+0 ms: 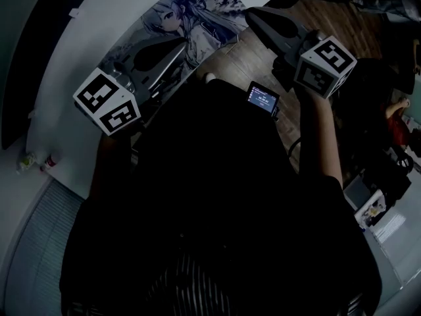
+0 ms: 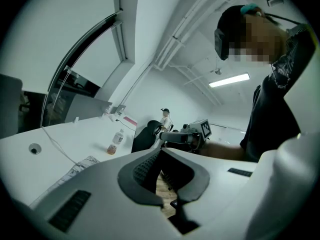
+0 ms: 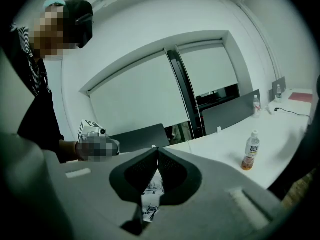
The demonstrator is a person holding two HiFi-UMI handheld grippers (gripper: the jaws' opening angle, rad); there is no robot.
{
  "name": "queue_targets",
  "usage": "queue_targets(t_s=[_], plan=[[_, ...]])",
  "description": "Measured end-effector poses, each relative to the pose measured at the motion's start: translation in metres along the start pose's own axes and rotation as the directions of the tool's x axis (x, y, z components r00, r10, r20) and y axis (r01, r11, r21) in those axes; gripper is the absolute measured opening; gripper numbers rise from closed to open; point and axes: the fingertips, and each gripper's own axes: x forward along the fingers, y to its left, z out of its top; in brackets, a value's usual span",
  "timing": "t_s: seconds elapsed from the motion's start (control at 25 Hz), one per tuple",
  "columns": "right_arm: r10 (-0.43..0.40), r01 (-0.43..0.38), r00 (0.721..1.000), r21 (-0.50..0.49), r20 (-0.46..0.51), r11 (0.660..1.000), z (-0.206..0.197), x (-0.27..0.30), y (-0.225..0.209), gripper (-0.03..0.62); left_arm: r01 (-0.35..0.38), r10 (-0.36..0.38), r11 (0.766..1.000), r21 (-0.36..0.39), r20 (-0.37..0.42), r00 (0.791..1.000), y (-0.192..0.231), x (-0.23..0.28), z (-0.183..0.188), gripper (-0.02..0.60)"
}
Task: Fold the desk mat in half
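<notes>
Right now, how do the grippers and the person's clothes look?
The left gripper and right gripper are pale grey shells with dark ribbed jaw pads. Each carries a white cube with black square markers. The person wears a dark top.

White tabletop (image 1: pixel 72 58), curved along its far edge. Lying flat by the near edge: printed desk mat (image 1: pixel 191 18). Standing upright, well apart from the mat: small bottle (image 3: pixel 251 151). Sunk into the top: round cable hole (image 2: pixel 34 148), thin cable (image 2: pixel 57 146) trailing just beside.
</notes>
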Motion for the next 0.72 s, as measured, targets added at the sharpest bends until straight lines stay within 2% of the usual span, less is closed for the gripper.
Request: queue_targets(t_s=[0.24, 0.52, 0.72], plan=[[0.027, -0.026, 0.999, 0.023, -0.029, 0.999, -0.003, 0.006, -0.017, 0.003, -0.053, 0.053, 0.999, -0.004, 0.003, 0.999, 0.006, 0.001, 0.005, 0.000], [0.092, -0.091, 0.996, 0.036, -0.014, 0.995, 0.002, 0.015, -0.068, 0.003, -0.129, 0.130, 0.990, -0.053, 0.013, 0.991, 0.013, 0.033, 0.016, 0.000], [0.128, -0.126, 0.991, 0.079, -0.024, 0.989, -0.021, 0.017, -0.112, 0.003, -0.192, 0.193, 0.977, -0.094, -0.002, 0.981, 0.023, 0.060, 0.006, 0.000]])
